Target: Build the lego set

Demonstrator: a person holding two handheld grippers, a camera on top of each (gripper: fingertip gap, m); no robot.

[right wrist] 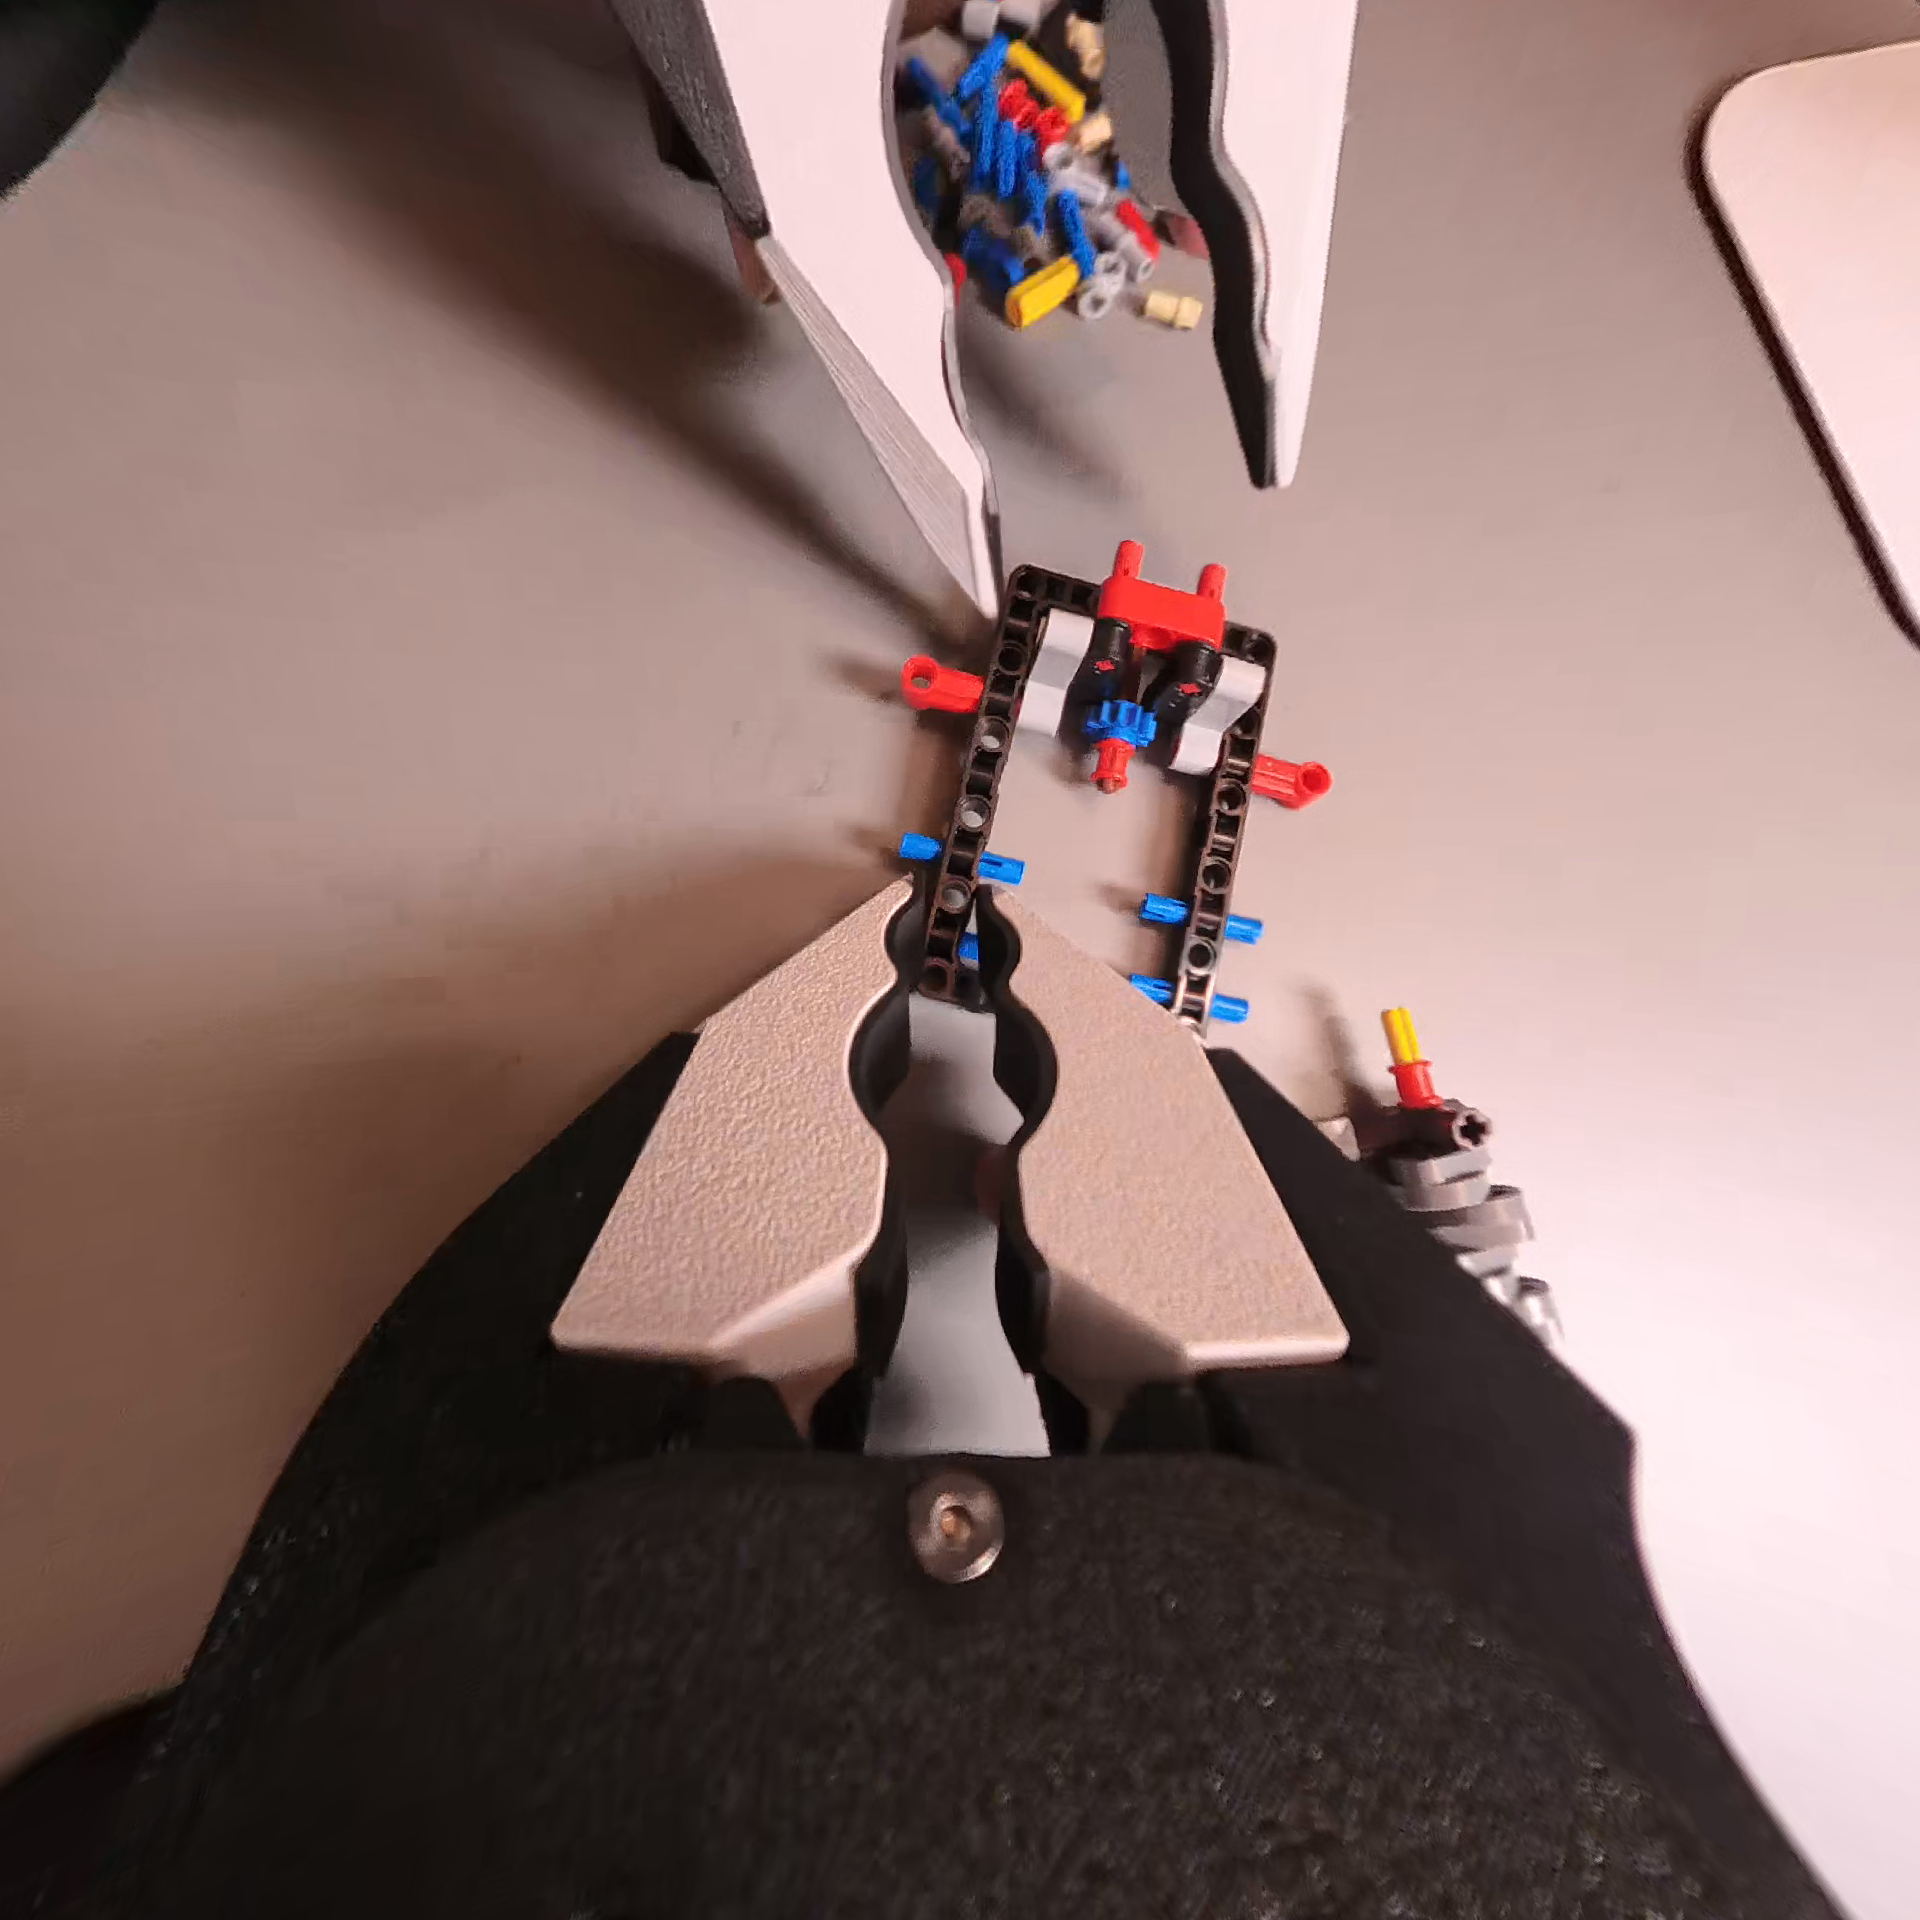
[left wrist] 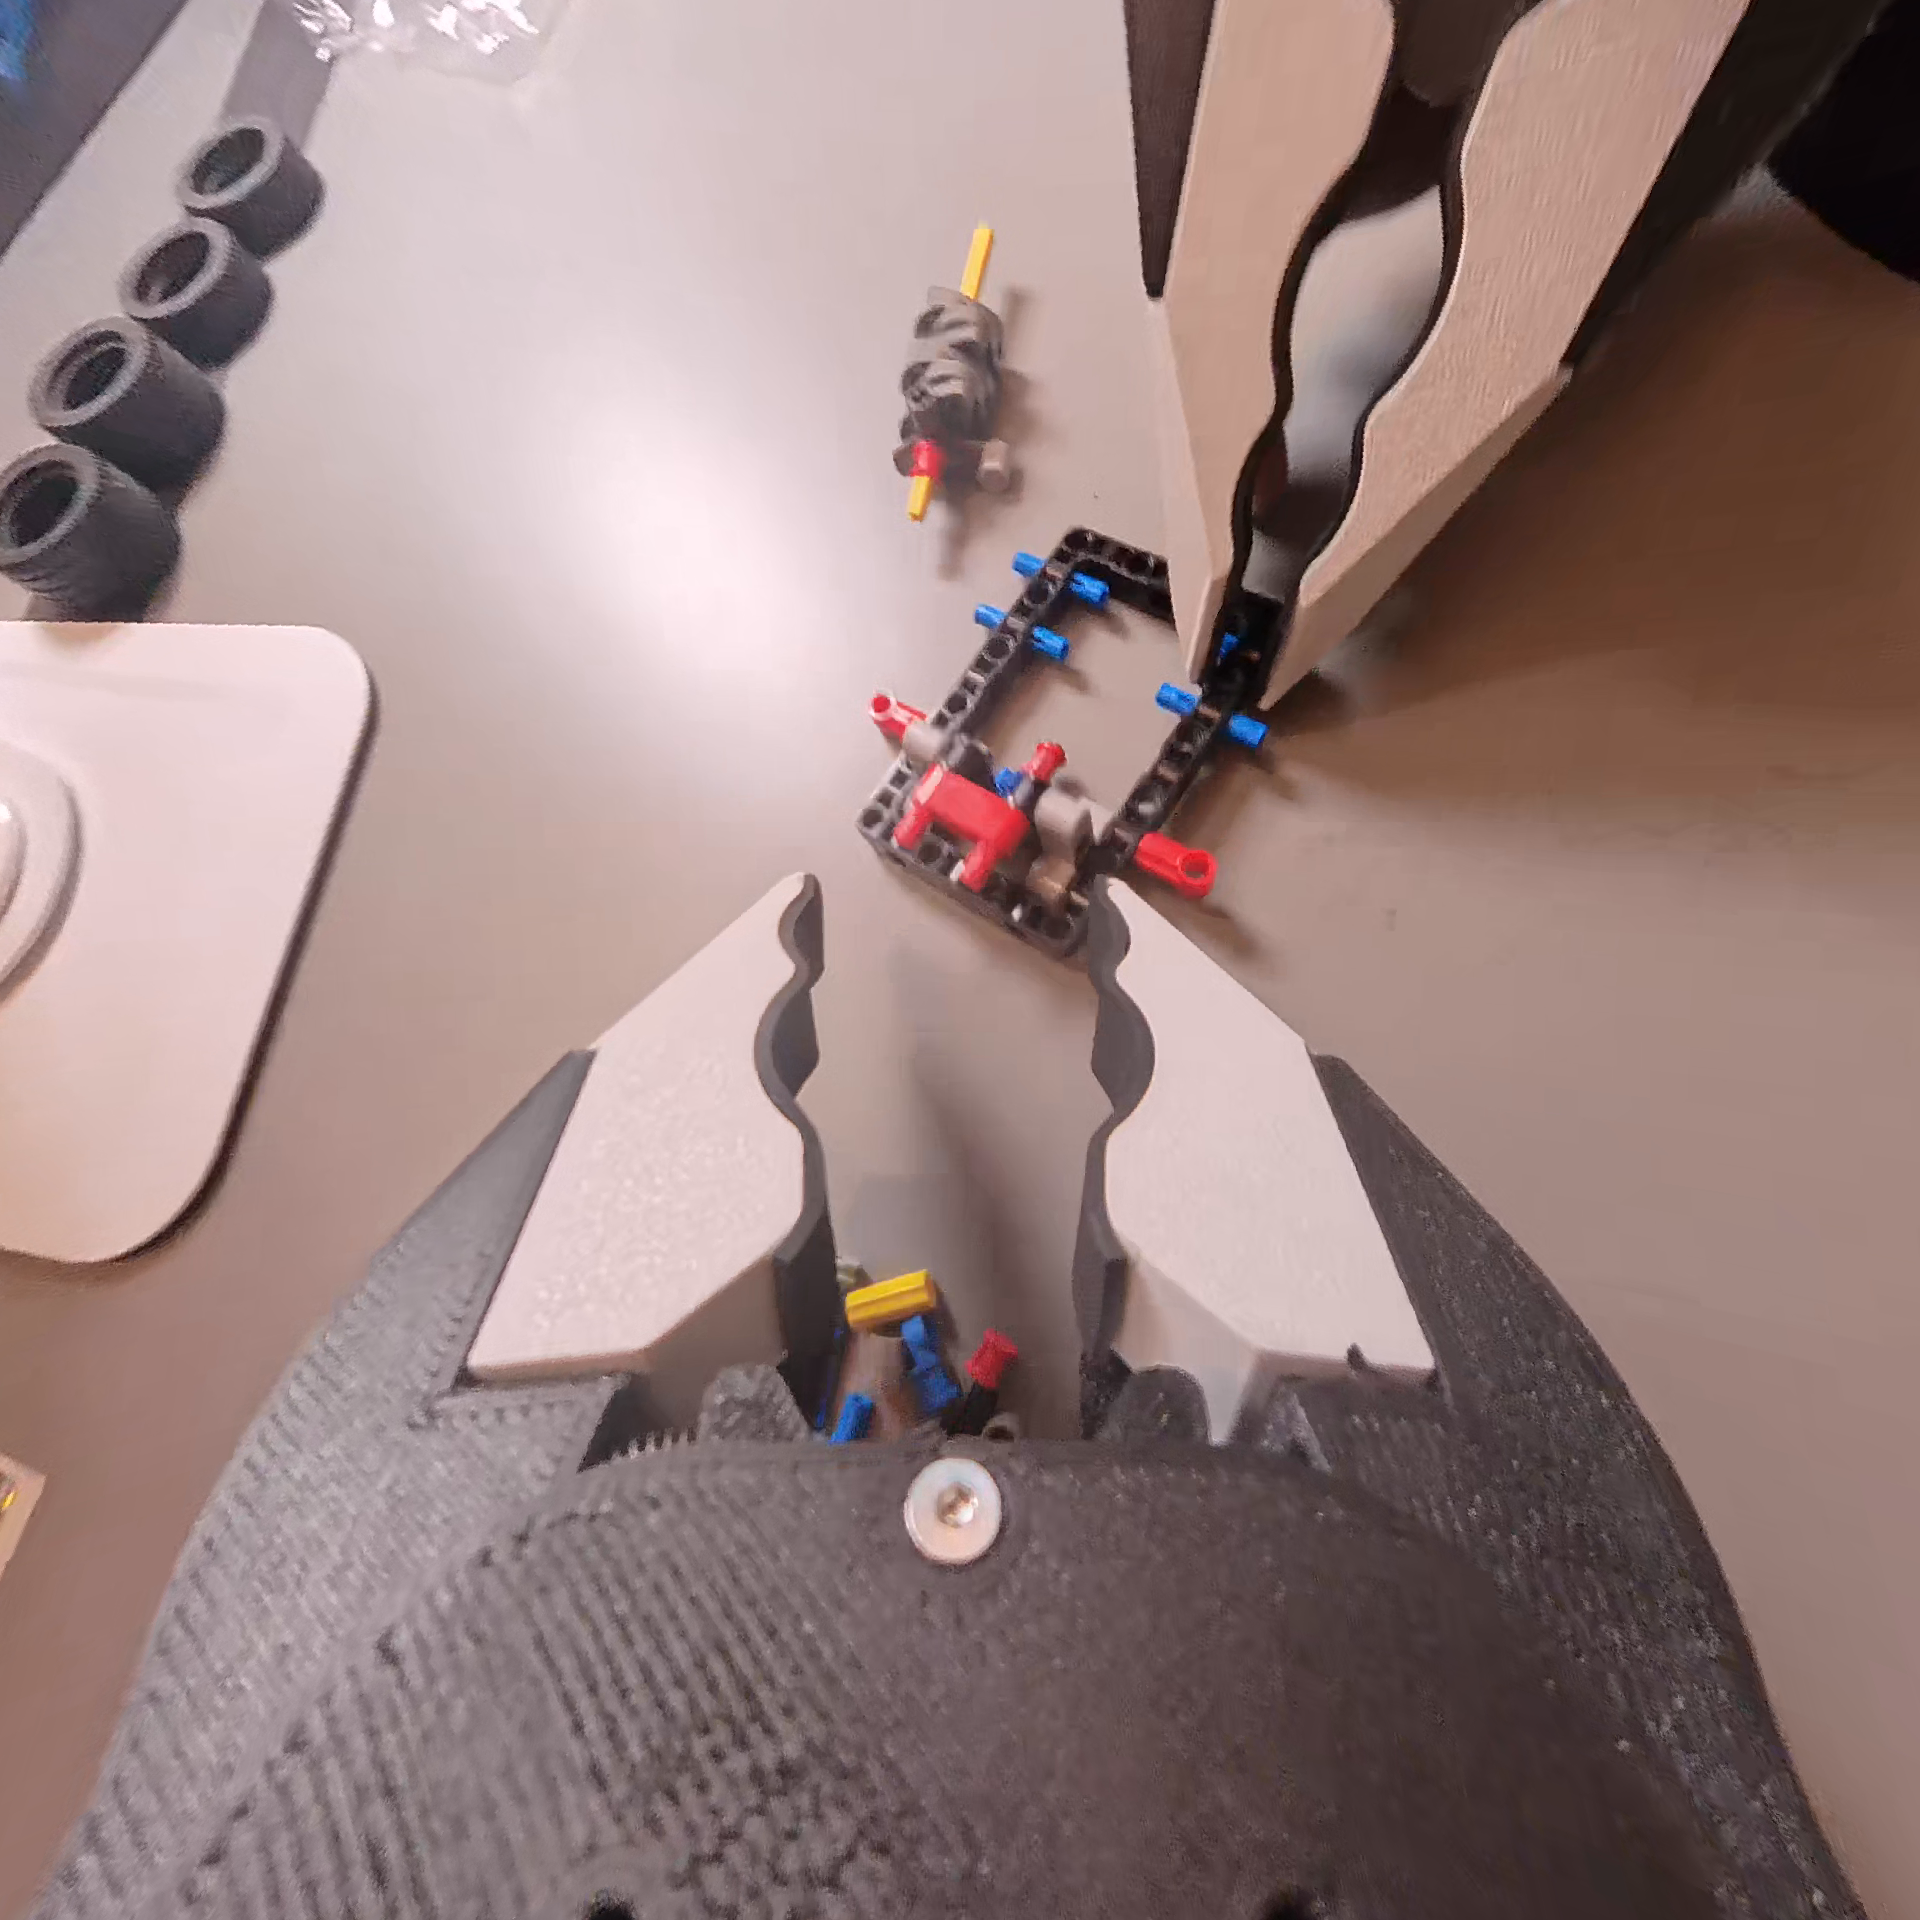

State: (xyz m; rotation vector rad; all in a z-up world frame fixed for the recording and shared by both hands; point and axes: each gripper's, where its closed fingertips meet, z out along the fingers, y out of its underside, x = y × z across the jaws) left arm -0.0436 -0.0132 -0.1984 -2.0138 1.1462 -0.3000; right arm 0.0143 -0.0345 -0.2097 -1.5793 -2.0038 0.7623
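Left wrist view: matte grey-brown table [left wrist: 623, 644], glare patch mid-surface. Left gripper [left wrist: 956, 914] spread wide, empty. Right gripper [right wrist: 951, 914] clamped onto black frame [right wrist: 1216, 883].

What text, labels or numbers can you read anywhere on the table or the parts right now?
None can be read.
The black frame, four tyres, loose parts pile and pale pad show no writing.
The blue patch on the dark object in the top-left corner of the left wrist view is too blurred to tell whether it bears text.
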